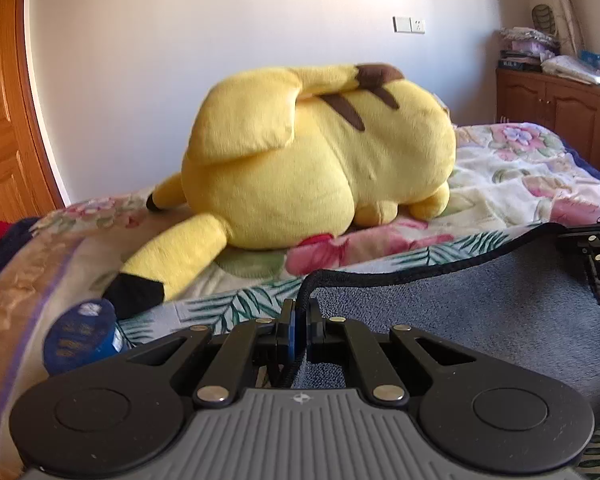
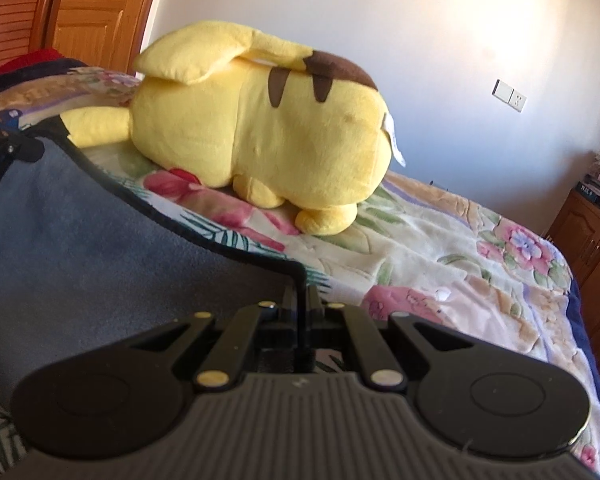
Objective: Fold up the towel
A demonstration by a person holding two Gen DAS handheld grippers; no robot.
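Here, left gripper (image 1: 300, 312) and right gripper (image 2: 300, 300) pinching towel (image 1: 460, 312) corners

Yellow plush toy (image 1: 316, 156) close ahead

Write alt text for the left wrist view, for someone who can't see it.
The left gripper is shut on a corner of a blue towel lying on a floral bedspread. A yellow plush lies behind it, and a blue tin sits to the left.

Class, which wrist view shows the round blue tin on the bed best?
The left wrist view: the blue tin lies beside the plush toy's black-tipped ear, left of the left gripper. The right wrist view does not show it at all.
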